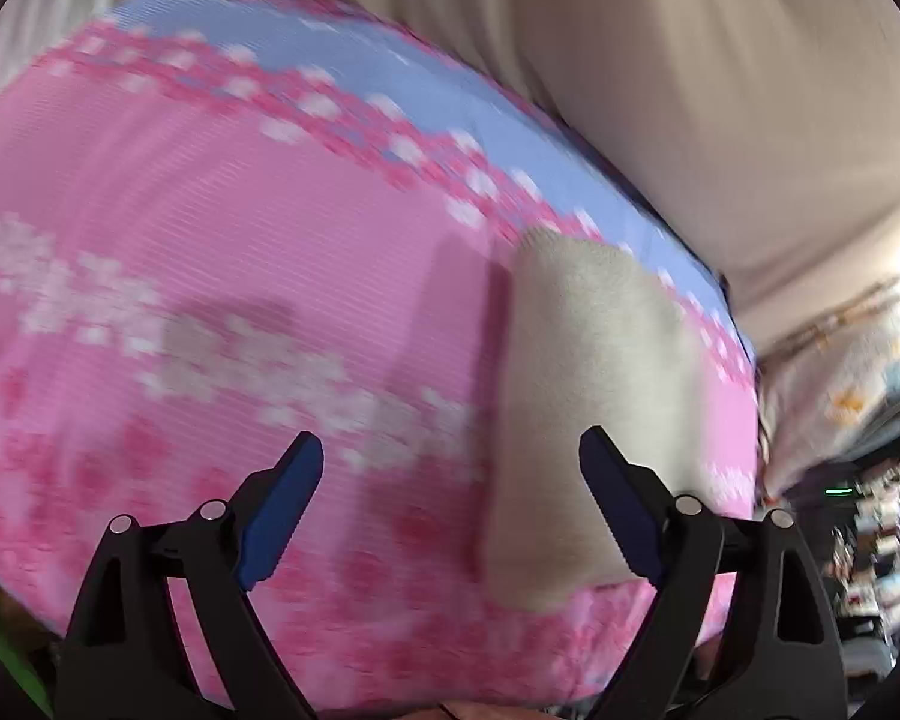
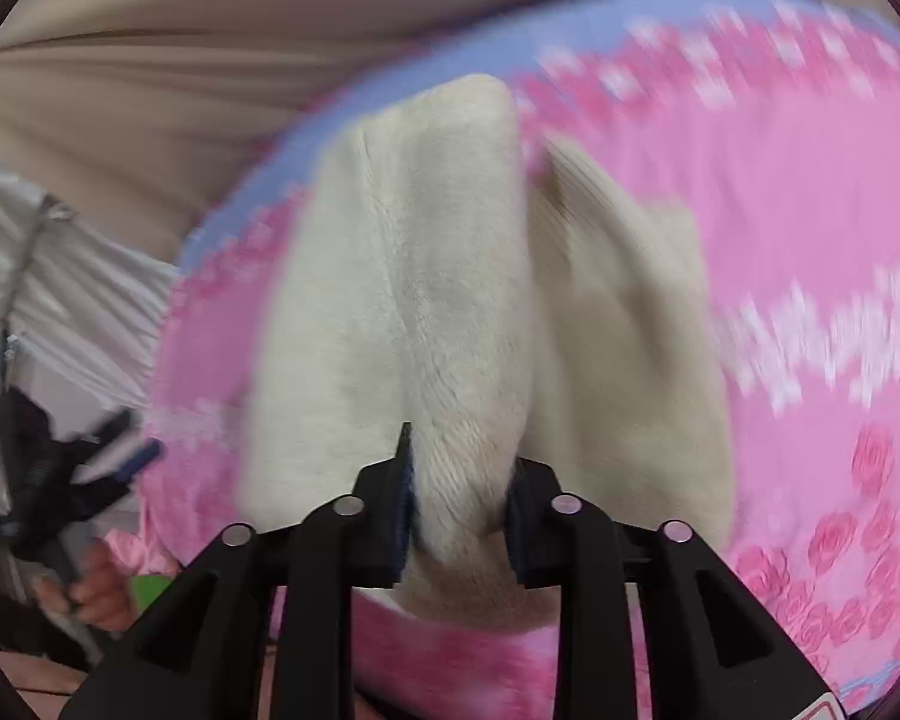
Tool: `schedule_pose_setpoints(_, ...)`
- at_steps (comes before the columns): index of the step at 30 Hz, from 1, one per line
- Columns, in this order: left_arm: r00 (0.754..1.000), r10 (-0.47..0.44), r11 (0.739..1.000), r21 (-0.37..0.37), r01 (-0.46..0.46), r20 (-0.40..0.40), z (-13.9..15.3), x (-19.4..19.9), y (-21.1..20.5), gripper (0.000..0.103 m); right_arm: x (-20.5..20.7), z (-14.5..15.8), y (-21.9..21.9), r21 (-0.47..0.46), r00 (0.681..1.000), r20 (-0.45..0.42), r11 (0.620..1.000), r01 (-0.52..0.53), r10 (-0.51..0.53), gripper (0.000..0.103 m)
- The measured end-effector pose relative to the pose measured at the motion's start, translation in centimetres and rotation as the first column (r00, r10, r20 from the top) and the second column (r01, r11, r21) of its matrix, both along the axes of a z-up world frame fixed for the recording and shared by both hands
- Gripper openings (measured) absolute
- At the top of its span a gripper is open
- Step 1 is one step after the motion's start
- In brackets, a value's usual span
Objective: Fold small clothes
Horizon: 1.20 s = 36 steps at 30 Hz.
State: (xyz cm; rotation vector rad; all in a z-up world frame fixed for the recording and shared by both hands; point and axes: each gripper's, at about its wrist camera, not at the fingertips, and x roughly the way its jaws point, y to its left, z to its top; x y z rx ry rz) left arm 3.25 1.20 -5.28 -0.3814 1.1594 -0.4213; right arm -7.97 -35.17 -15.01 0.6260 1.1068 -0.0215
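The right gripper (image 2: 459, 507) is clamping a bunched fold of the cream garment (image 2: 414, 300) between its blue pads (image 2: 403, 516), lifting that portion above the pink floral blanket (image 2: 810, 228). The rest of the garment is lying flat on the blanket just beyond the lifted part. The left gripper (image 1: 450, 504) is hovering over the blanket with its jaws spread wide, gripping nothing; the garment (image 1: 594, 396) is lying just ahead of its right finger. Both views are motion-blurred. Beige fabric (image 1: 720, 90) is showing behind the blanket's blue border (image 1: 450, 90).
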Motion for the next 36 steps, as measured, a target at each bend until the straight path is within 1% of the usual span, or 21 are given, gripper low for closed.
schedule_pose_setpoints(2, 0.999, -0.047, 0.999, 0.019, 0.047, -0.015, -0.2, -0.1, -2.1, 0.085, -1.7, 0.1, -0.5, 0.101, 0.996, 0.063, 0.993, 0.062, -0.068, 0.031)
schedule_pose_setpoints(3, 0.998, -0.063, 0.998, 0.015, 0.063, -0.011, 0.0, -0.3, -2.6, 0.085, -2.8, 0.9, -0.6, 0.140, 0.989, 0.114, 0.987, 0.078, -0.095, 0.040)
schedule_pose_setpoints(5, 0.996, -0.092, 0.996, 0.010, 0.092, 0.004, 0.4, -0.8, -3.6, 0.086, -4.3, 1.9, -0.5, 0.127, 0.983, 0.152, 0.988, 0.087, -0.106, 0.060)
schedule_pose_setpoints(6, 0.995, -0.104, 0.995, 0.006, 0.104, 0.003, 0.3, -1.0, -4.0, 0.086, -5.3, 2.1, -0.6, 0.119, 0.982, 0.156, 0.989, 0.089, -0.107, 0.065)
schedule_pose_setpoints(11, 0.978, -0.207, 0.978, -0.025, 0.207, 0.007, 0.6, -2.2, -6.2, 0.086, -5.9, -0.9, -1.2, 0.245, 0.988, 0.107, 0.966, 0.080, -0.109, 0.065)
schedule_pose_setpoints(13, 0.965, -0.264, 0.963, -0.046, 0.264, 0.014, 0.8, -3.0, -7.3, 0.086, -4.7, -2.8, -1.2, 0.350, 0.991, 0.047, 0.931, 0.099, -0.123, 0.065)
schedule_pose_setpoints(15, 0.936, -0.352, 0.935, -0.040, 0.353, 0.024, 1.1, -4.0, -9.0, 0.088, -3.8, -3.3, -1.9, 0.441, 0.986, 0.000, 0.885, 0.147, -0.164, 0.066)
schedule_pose_setpoints(17, 0.892, -0.450, 0.893, -0.015, 0.451, 0.046, 1.4, -5.1, -10.7, 0.089, -3.6, -3.3, -2.3, 0.519, 0.982, 0.015, 0.841, 0.154, -0.189, 0.066)
schedule_pose_setpoints(19, 0.861, -0.503, 0.864, 0.040, 0.501, 0.070, 1.6, -5.9, -12.1, 0.089, -3.4, -3.6, -2.5, 0.565, 0.984, -0.011, 0.811, 0.152, -0.176, 0.066)
schedule_pose_setpoints(21, 0.861, -0.502, 0.865, 0.048, 0.500, 0.084, 1.6, -6.1, -12.2, 0.089, -2.9, -4.5, -2.7, 0.599, 0.984, -0.046, 0.784, 0.163, -0.170, 0.066)
schedule_pose_setpoints(22, 0.871, -0.484, 0.875, 0.039, 0.482, 0.086, 1.7, -6.0, -11.9, 0.089, -2.5, -4.9, -2.8, 0.616, 0.983, -0.049, 0.769, 0.169, -0.177, 0.063)
schedule_pose_setpoints(23, 0.881, -0.465, 0.885, 0.036, 0.463, 0.088, 1.7, -5.8, -11.4, 0.089, -1.9, -4.5, -2.7, 0.602, 0.980, -0.042, 0.778, 0.180, -0.195, 0.036)
schedule_pose_setpoints(24, 0.894, -0.439, 0.898, 0.033, 0.438, 0.091, 1.9, -5.5, -10.7, 0.089, -1.7, -3.3, -2.4, 0.568, 0.981, -0.021, 0.805, 0.172, -0.195, 0.029)
schedule_pose_setpoints(25, 0.908, -0.407, 0.913, 0.022, 0.407, 0.095, 2.1, -5.1, -9.7, 0.089, -0.6, -0.5, -1.4, 0.493, 0.983, 0.048, 0.860, 0.131, -0.177, 0.028)
schedule_pose_setpoints(26, 0.928, -0.359, 0.933, 0.007, 0.360, 0.103, 2.5, -4.7, -8.1, 0.089, -0.4, 2.0, -0.2, 0.450, 0.983, 0.110, 0.889, 0.084, -0.148, 0.027)
schedule_pose_setpoints(28, 0.965, -0.232, 0.972, -0.020, 0.236, 0.123, 3.2, -3.9, -3.9, 0.089, 2.4, 7.8, 3.8, 0.361, 0.972, 0.234, 0.931, -0.054, -0.034, 0.026)
schedule_pose_setpoints(30, 0.985, -0.125, 0.991, -0.025, 0.129, 0.122, 3.2, -3.1, 0.0, 0.089, 5.8, 12.9, 10.1, 0.176, 0.943, 0.297, 0.962, -0.208, 0.150, 0.026)
schedule_pose_setpoints(31, 0.991, -0.062, 0.998, -0.023, 0.065, 0.116, 3.1, -2.7, 2.3, 0.089, 7.8, 14.6, 14.4, 0.083, 0.915, 0.299, 0.948, -0.307, 0.270, 0.026)
schedule_pose_setpoints(33, 0.992, 0.083, 0.996, 0.018, -0.085, 0.094, 2.0, -2.1, 7.9, 0.089, 10.7, 15.0, 21.6, -0.039, 0.859, 0.258, 0.893, -0.447, 0.442, 0.026)
schedule_pose_setpoints(34, 0.986, 0.148, 0.987, 0.046, -0.152, 0.077, 1.3, -2.0, 10.5, 0.089, 12.0, 14.2, 25.0, -0.106, 0.832, 0.220, 0.860, -0.499, 0.509, 0.026)
schedule_pose_setpoints(36, 0.970, 0.239, 0.967, 0.082, -0.243, 0.056, 0.1, -2.4, 14.4, 0.089, 14.4, 11.0, 32.4, -0.247, 0.762, 0.090, 0.755, -0.607, 0.641, 0.028)
